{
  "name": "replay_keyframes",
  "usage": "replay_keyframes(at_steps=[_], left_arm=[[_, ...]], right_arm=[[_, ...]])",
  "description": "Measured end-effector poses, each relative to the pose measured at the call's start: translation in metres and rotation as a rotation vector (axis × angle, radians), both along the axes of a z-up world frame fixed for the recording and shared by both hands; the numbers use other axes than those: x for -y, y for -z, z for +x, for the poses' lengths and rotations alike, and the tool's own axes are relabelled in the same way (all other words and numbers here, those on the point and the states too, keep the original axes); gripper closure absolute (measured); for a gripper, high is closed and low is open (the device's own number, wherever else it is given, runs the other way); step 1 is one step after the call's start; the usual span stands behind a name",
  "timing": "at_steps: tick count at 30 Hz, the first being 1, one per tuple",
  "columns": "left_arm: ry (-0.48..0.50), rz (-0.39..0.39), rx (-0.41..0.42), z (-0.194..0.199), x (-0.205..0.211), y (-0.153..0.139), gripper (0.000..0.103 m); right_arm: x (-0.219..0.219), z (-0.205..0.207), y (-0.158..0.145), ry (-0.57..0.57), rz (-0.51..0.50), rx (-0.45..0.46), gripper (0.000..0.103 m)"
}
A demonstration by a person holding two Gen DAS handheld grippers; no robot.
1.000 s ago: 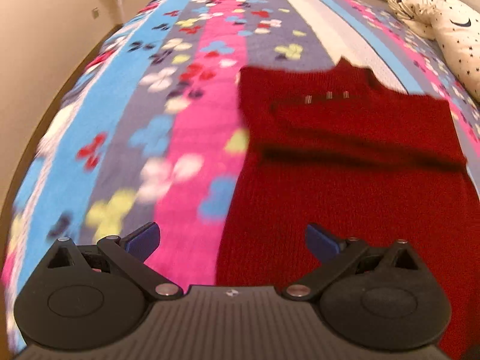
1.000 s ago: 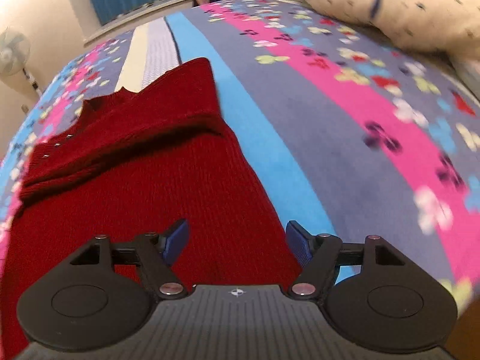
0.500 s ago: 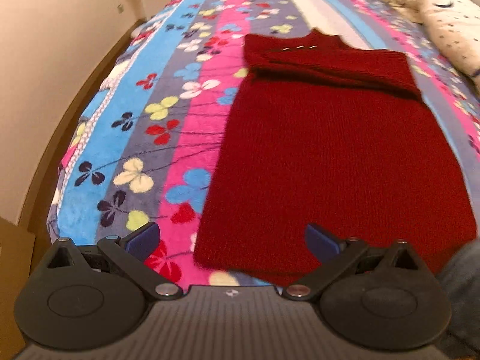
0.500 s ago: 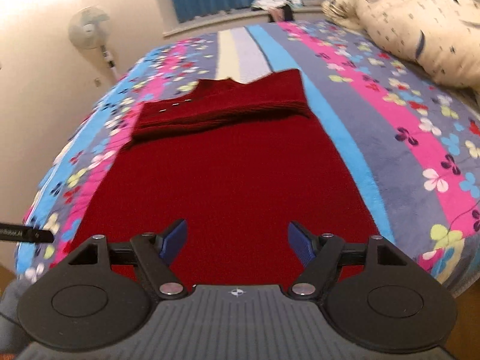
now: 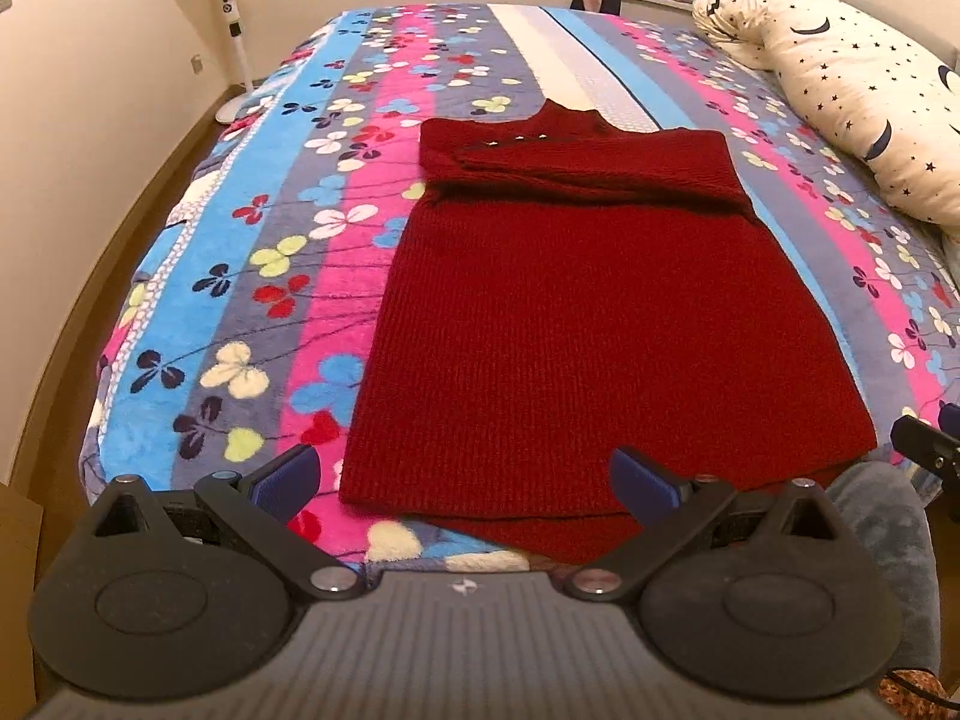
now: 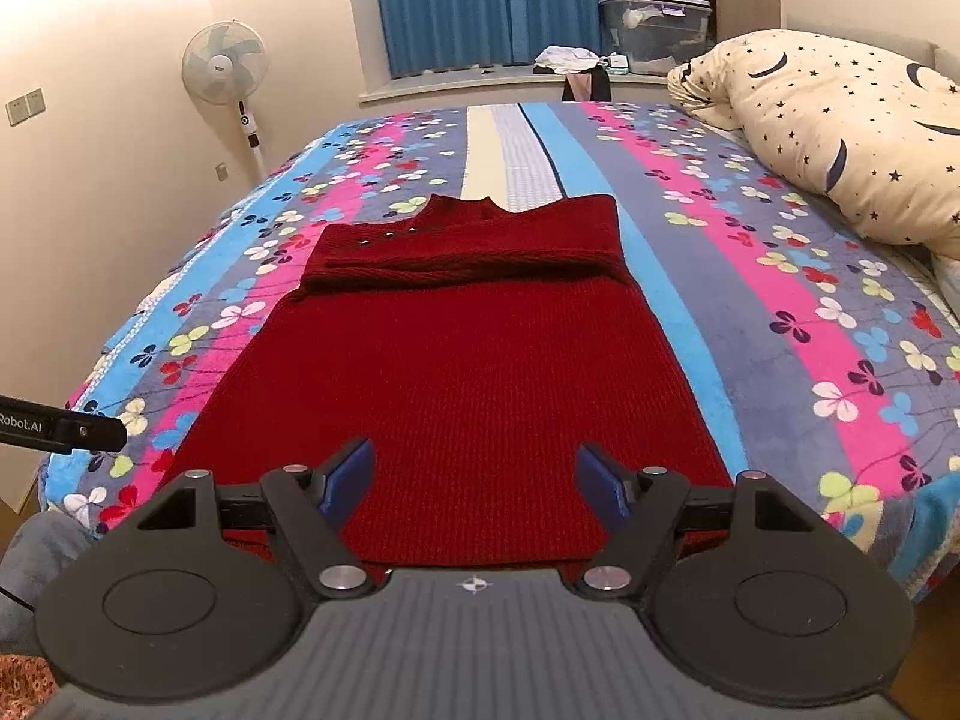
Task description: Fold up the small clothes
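Observation:
A dark red knitted sweater (image 5: 576,324) (image 6: 468,372) lies flat on the striped flowered bedspread (image 5: 252,276) (image 6: 780,312), neck at the far end, both sleeves folded across the chest. My left gripper (image 5: 465,477) hangs open above the hem's left corner, with nothing between its blue pads. Over the hem's right part my right gripper (image 6: 477,480) is open too and holds nothing. The tip of the right gripper shows at the right edge of the left wrist view, and the left gripper's tip at the left edge of the right wrist view.
A cream pillow with stars and moons (image 5: 864,114) (image 6: 840,132) lies at the right side of the bed. A standing fan (image 6: 225,69) is by the left wall. Blue curtains, a windowsill with clothes and a plastic box (image 6: 657,24) are beyond the bed. A person's grey-clad leg (image 5: 870,516) is at the near edge.
Both grippers have pulled back and up from the sweater's chest to its hem. The whole sweater now shows. Both stayed open and empty.

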State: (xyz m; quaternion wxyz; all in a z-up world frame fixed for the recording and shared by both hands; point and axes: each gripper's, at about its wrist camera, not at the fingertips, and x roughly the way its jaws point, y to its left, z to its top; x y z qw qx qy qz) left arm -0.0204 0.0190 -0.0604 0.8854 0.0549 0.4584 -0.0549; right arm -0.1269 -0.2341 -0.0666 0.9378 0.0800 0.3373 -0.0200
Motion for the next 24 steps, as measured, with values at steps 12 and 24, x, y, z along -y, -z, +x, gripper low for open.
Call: replay_keyframes(at_steps=[12, 24], left_arm=[[-0.006, 0.025, -0.043, 0.010, -0.001, 0.013, 0.000], [-0.020, 0.045, -0.127, 0.033, 0.001, 0.034, 0.000]], right_arm=[[0.008, 0.013, 0.013, 0.021, 0.043, -0.047, 0.027], [0.012, 0.032, 0.024, 0.040, 0.050, -0.087, 0.027]])
